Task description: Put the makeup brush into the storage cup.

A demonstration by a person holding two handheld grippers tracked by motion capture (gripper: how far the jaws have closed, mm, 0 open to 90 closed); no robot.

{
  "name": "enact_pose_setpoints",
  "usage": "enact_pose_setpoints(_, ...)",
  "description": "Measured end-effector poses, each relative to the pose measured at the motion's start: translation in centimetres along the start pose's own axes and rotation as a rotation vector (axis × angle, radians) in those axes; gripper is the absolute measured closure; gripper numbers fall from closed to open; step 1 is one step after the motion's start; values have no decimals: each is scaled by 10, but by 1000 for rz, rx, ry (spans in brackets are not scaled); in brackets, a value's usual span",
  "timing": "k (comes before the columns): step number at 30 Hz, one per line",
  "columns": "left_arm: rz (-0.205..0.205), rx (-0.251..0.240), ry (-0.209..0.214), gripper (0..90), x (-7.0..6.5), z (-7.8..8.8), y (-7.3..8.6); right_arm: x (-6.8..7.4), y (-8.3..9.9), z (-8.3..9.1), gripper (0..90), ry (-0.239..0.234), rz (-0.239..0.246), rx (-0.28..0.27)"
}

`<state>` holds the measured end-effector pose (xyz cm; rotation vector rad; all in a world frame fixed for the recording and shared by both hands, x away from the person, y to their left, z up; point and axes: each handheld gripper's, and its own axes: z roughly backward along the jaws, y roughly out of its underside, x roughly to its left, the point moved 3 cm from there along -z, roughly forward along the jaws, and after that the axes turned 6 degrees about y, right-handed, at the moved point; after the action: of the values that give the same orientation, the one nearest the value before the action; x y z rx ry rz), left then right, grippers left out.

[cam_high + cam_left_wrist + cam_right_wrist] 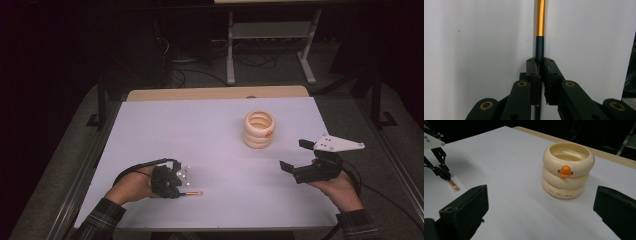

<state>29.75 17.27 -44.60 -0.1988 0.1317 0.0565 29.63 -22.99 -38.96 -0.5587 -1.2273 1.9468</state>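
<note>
A thin stick with a gold shaft and a dark end point(540, 22) lies flat on the white table point(210, 145). My left gripper point(539, 62) is shut on its dark end, low at the front left point(183, 192). In the high view the stick point(194, 193) pokes out to the right of the jaws. In the right gripper view the stick point(453, 185) has a pale tip, and the left gripper point(445, 176) stands at its far left. My right gripper point(295, 155) is held open at the right with nothing between its jaws point(540, 202).
A cream holder shaped like three stacked rings point(259, 130), with a small orange mark point(565, 170), stands right of the table's middle, ahead of the right gripper. A wooden strip point(215, 93) runs along the far edge. Metal frame legs point(230, 50) stand beyond.
</note>
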Motion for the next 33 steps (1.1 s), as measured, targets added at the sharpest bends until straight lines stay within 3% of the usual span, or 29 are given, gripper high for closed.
enact_pose_setpoints(8, 9, -85, -25, 833, 2, 12, -3, 1, 0, 0, 0, 0, 2, -1)
enact_pose_setpoints(15, 41, -198, -60, 833, 6, 26, -2, 0, 0, 1, 0, 2, -1, -2)
enact_pose_setpoints(26, 70, -270, -82, 833, 9, 38, 2, 0, -1, 1, 0, 3, 2, 0)
enact_pose_setpoints(33, 86, -359, -88, 833, 13, 47, 3, 0, -1, 1, 0, 3, 2, -3)
